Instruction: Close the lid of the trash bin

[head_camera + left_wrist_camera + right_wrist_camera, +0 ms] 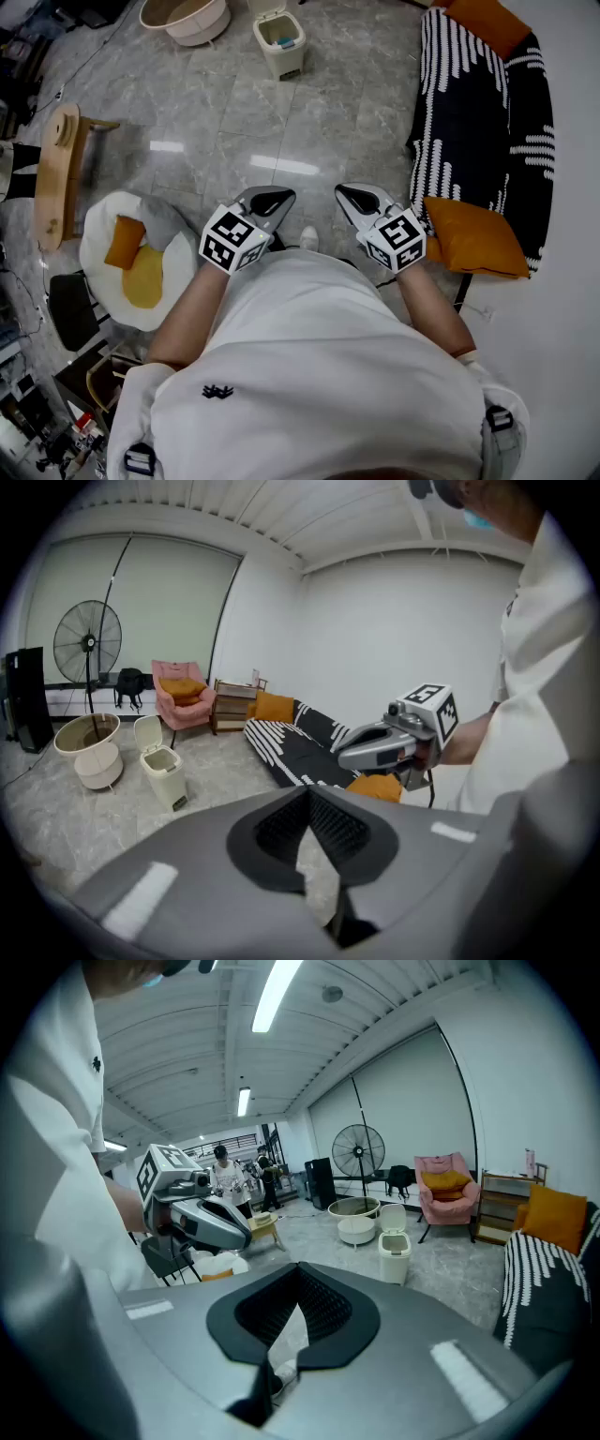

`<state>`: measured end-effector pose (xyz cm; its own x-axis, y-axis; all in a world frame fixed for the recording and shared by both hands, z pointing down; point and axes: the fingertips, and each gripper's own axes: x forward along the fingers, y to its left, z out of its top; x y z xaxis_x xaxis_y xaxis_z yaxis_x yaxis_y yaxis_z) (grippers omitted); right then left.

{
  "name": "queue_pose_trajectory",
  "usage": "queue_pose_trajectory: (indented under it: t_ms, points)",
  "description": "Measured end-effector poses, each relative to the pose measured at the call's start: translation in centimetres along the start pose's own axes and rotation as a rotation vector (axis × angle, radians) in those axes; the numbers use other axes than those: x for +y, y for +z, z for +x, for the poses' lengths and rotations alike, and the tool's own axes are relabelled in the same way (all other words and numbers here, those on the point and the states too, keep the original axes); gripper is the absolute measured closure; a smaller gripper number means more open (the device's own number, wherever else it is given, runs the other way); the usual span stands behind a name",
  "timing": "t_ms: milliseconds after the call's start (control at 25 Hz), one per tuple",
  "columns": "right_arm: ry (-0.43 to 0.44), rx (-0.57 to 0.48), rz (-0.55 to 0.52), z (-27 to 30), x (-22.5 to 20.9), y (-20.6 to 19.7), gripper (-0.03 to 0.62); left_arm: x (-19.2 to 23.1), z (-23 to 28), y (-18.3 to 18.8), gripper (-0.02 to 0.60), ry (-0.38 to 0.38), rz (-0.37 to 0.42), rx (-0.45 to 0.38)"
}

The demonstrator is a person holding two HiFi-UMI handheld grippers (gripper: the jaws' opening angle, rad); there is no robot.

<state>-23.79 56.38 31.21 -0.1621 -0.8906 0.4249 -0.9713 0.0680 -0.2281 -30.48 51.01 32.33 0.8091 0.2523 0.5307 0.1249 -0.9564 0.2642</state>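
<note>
A small cream trash bin (pixel 279 42) stands on the grey tiled floor far ahead of me, its lid tipped up and the inside showing. It also appears in the left gripper view (pixel 164 772) and the right gripper view (pixel 395 1252), several steps away in both. My left gripper (pixel 267 202) and right gripper (pixel 361 200) are held side by side in front of my chest, angled down toward the floor. Each is shut with nothing between its pads. The left gripper (pixel 307 794) and the right gripper (pixel 300 1274) both look toward the bin.
A round beige basin (pixel 185 19) sits just left of the bin. A black-and-white striped sofa (pixel 478 122) with an orange cushion (pixel 473 239) runs along the right. On the left are a wooden stool (pixel 56 173) and an egg-shaped cushion (pixel 131 262). A standing fan (pixel 87 644) and a pink armchair (pixel 181 691) stand at the back.
</note>
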Motion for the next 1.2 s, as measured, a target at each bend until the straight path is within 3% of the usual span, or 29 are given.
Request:
queue_pose_trajectory:
  t_ms: [320,560,720,960,1200]
  points:
    - [-0.003,0.005,0.023,1.4,-1.5,-0.3,0.592,2.3,1.2,1.8,0.525,-0.006,0.003,-0.021]
    - [-0.026,-0.002,0.079,5.0,-5.5,1.3,0.592,8.0,3.3,3.4,0.525,-0.018,-0.009,-0.034]
    - [-0.054,0.008,0.051,8.3,-9.5,4.9,0.568,13.2,5.7,6.2,0.525,-0.044,-0.040,-0.040]
    - [-0.087,0.032,-0.011,14.4,-16.1,10.9,0.554,20.9,8.1,11.9,0.523,-0.063,-0.015,-0.069]
    - [-0.029,0.064,-0.053,21.7,-20.4,15.3,0.543,28.9,8.2,14.1,0.522,0.000,-0.036,-0.079]
